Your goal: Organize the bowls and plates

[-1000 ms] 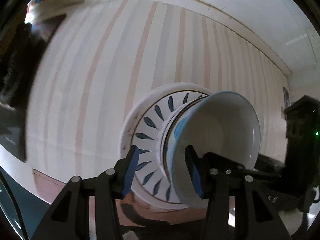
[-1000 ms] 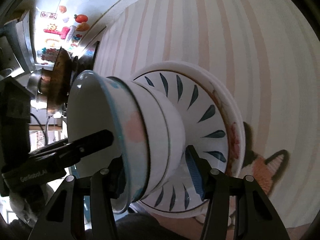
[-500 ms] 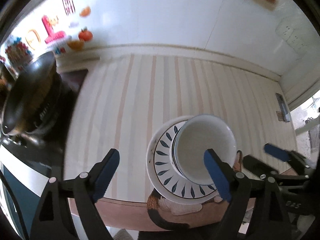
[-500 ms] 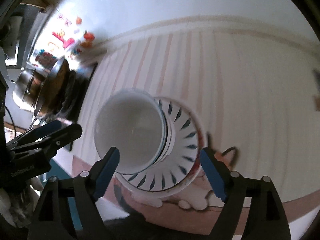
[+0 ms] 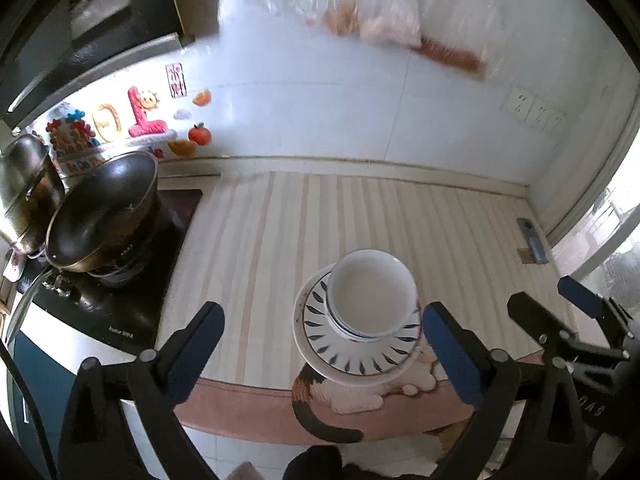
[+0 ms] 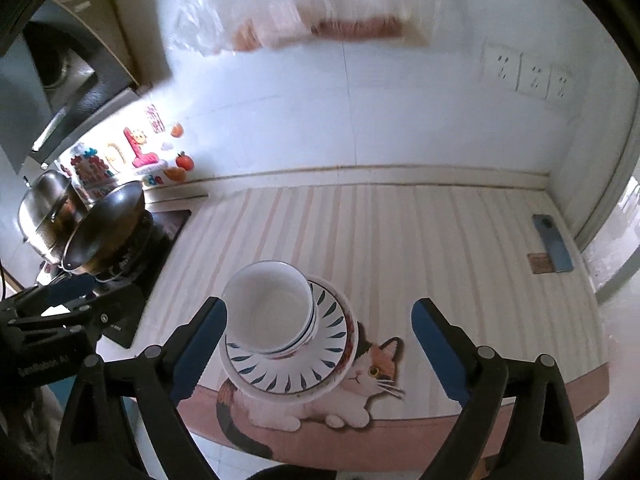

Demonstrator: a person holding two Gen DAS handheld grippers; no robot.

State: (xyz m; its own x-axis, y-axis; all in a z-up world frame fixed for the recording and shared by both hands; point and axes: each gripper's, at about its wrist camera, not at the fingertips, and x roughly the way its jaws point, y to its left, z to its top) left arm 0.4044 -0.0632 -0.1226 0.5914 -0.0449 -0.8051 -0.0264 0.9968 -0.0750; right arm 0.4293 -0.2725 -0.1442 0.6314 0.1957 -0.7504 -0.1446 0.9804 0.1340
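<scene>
The desk [image 5: 280,216] has a striped mat [image 6: 400,240] on it with a cat picture [image 6: 372,372] at the near edge. On the left sits a black stove [image 5: 132,300]. A big dark pan [image 5: 100,208] stands on it, and I see nothing inside. A shiny pot [image 5: 24,188] behind it is partly cut off, so I cannot see into it.

Near the front of the mat is a stack of dishes. At the bottom is a plain plate [image 6: 348,376], mostly hidden. On it lies a plate with blue leaves [image 6: 332,344]. On that stand the bowls [image 6: 268,312], one inside another. The top bowl is white inside with nothing in it. I cannot count the bowls under it.

The left gripper [image 5: 320,354] is spread wide and holds nothing. The right gripper [image 6: 318,350] is also spread wide and holds nothing. Both hang apart from the stack.

A phone [image 6: 554,246] lies far right on the mat. The bags [image 6: 300,12] up on the wall are blurry.
</scene>
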